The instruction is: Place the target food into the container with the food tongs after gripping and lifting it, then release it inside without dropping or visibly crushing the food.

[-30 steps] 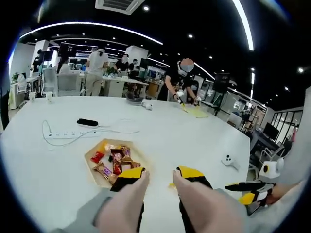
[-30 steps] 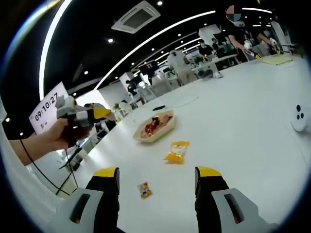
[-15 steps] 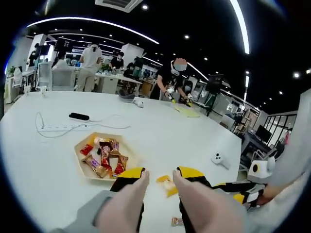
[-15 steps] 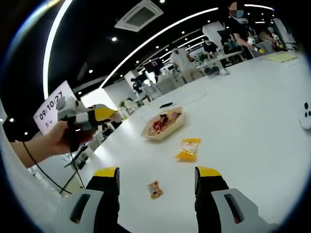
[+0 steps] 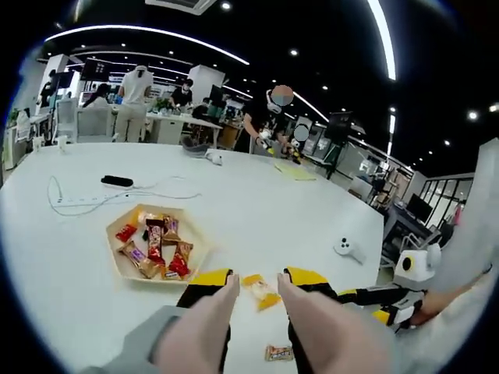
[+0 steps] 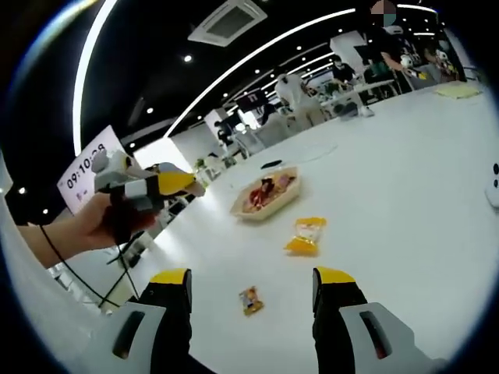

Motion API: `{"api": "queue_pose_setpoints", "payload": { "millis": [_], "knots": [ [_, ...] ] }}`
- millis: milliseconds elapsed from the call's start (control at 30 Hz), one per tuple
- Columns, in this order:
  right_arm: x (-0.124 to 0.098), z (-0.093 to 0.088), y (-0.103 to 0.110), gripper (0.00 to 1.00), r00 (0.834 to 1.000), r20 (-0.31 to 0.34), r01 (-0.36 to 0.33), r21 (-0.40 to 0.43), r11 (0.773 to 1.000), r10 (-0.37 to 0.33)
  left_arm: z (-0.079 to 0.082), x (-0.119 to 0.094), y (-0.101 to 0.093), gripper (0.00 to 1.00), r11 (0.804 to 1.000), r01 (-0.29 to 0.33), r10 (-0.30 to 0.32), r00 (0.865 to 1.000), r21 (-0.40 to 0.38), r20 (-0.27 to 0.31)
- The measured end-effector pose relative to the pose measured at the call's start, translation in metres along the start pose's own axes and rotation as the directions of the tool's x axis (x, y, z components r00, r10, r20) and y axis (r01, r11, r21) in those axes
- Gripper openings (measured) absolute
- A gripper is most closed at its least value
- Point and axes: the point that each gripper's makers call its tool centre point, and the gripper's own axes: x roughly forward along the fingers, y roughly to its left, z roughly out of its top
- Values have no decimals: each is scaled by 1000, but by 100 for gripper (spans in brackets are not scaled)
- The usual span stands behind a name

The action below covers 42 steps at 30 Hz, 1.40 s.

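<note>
Where the broad white surface (image 5: 257,210) spreads beneath both views, the left tongs (image 5: 257,278), yellow-tipped over black jaws with pale pinkish covers nearer the camera, stand spread and empty, framing a yellow-orange snack packet (image 5: 260,290) that lies flat on the surface between the tips. Just left of it sits a shallow hexagonal beige tray (image 5: 118,263) holding several red, brown and orange wrapped sweets. A small brown-and-orange wrapped candy (image 5: 278,353) lies near the right jaw. Farther off lie a white power strip with trailing cable (image 5: 72,201), a flat black device (image 5: 117,181), and a small white controller (image 5: 347,248); the other gripper (image 5: 390,300), held in a hand, enters at the right. In the right gripper view, the right tongs (image 6: 253,282), yellow-tipped and black on grey bodies, stand spread and empty above the surface (image 6: 405,195); the small candy (image 6: 251,299) lies between them, the yellow packet (image 6: 305,235) beyond, apart from the tray (image 6: 265,193). A hand (image 6: 90,226) holds the left gripper at the left, before a white sign showing a time (image 6: 82,169). People stand at desks in the background.
</note>
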Motion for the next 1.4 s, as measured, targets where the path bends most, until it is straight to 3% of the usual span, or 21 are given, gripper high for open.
{"api": "queue_pose_setpoints", "payload": {
  "millis": [367, 600, 867, 1200, 1267, 1333, 1400],
  "knots": [
    [-8, -6, -5, 63, 1000, -9, 17, 10, 1000, -17, -28, 4, -10, 25, 1000, 23, -22, 998, 10, -57],
    [-5, -5, 1, 63, 1000, -12, 10, -21, 1000, -10, -35, 3, -17, 25, 999, 33, -31, 997, 33, -69],
    [-9, -13, -1, 63, 1000, -16, 24, -11, 1000, -24, -61, -1, -22, 25, 997, 58, -50, 988, 54, -143],
    [-2, -12, -6, 64, 1000, -10, 25, 0, 1000, -25, -78, -1, -28, 25, 997, 59, -50, 986, 56, -157],
    [-2, -12, -7, 64, 1000, -16, 23, 10, 1000, -23, -84, 1, -25, 25, 999, 16, -9, 987, 42, -161],
    [-3, -8, -9, 64, 999, -5, 34, 18, 999, -33, -90, 3, -30, 25, 1000, 29, -29, 983, 2, -180],
    [-4, -8, -10, 64, 999, -3, 35, 24, 999, -35, -93, 4, -33, 25, 999, 32, -27, 983, 27, -183]
  ]
}}
